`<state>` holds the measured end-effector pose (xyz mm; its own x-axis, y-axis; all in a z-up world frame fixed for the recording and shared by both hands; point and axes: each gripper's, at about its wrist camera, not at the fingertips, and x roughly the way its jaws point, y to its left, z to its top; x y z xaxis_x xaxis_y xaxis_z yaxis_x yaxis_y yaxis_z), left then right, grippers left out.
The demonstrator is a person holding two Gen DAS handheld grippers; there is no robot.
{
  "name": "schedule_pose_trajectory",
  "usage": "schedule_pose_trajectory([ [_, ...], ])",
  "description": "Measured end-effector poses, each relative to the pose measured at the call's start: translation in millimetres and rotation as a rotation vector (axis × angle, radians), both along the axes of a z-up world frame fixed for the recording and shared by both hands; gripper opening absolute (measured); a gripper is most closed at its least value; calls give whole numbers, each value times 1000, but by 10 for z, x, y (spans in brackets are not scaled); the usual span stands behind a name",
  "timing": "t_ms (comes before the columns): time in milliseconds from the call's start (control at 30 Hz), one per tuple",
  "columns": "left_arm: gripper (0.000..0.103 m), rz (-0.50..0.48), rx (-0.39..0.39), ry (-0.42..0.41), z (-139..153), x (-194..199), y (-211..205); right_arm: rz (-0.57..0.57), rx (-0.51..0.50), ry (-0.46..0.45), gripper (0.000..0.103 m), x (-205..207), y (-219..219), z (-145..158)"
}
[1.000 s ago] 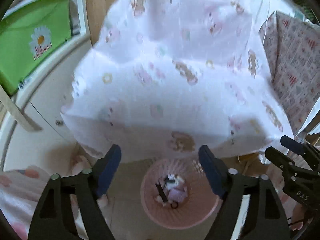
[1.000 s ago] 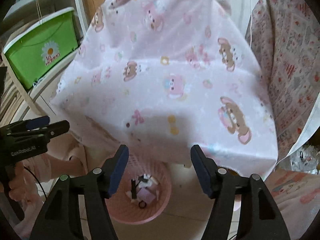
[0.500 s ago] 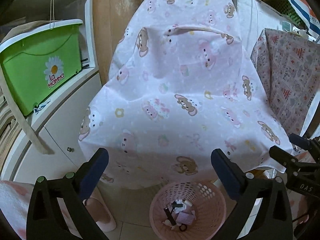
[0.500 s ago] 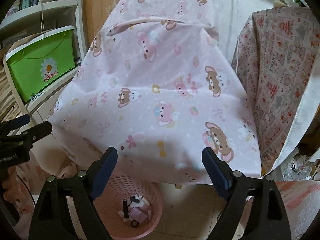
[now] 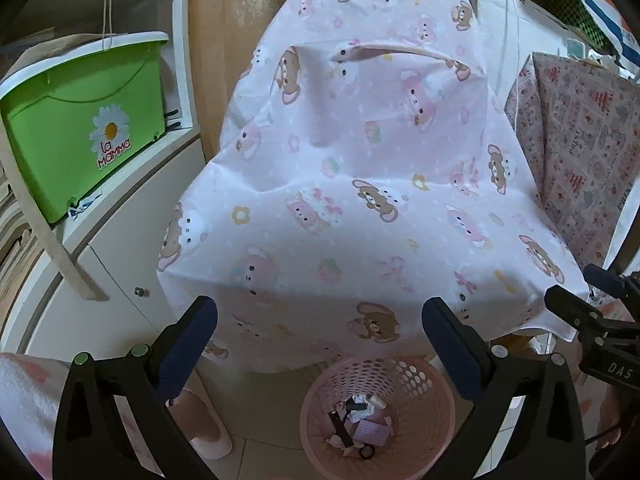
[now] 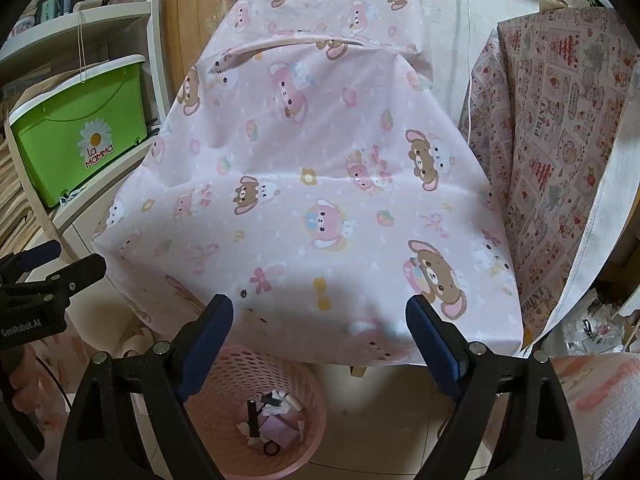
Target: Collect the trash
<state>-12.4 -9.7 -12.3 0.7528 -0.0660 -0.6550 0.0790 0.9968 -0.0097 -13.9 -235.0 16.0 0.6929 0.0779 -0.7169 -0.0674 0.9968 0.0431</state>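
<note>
Left wrist view: a second ago the left tool (image 5: 318,324) sat close over the pink trash basket (image 5: 436,384) with its fingers narrower; since then its jaws have just been opening and now stand wide with nothing between them. The view has tipped up, so more of the pink bear-print cloth (image 5: 360,184) draped over the counter shows, and the green bin (image 5: 76,120) on the shelf at left is sharp instead of blurred. The basket stands on the floor below and slightly right of the gap between the fingers, at the foot of the cloth. Trash (image 5: 358,420) lies in its bottom: paper scraps, a dark strip and a small ring, too small to name further. The right finger covers part of the basket's right rim. The right tool (image 5: 596,320) pokes in at the right edge, cut off by the frame.

Right wrist view: the right tool (image 6: 320,330) has likewise just been opening and is spread wide and empty. The basket (image 6: 248,372) sits below the left finger, which hides its left side; the trash (image 6: 272,420) rests inside. The cloth (image 6: 312,168) hides whatever it covers. The left tool (image 6: 48,268) enters at the left edge, only partly in frame.
</note>
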Motion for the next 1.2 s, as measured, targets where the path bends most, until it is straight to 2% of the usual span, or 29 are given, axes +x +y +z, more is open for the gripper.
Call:
schedule_pose_trajectory([
  [1200,102,17,-16,-9,10,5,46,-5,10,6,90,2,-5,-10],
])
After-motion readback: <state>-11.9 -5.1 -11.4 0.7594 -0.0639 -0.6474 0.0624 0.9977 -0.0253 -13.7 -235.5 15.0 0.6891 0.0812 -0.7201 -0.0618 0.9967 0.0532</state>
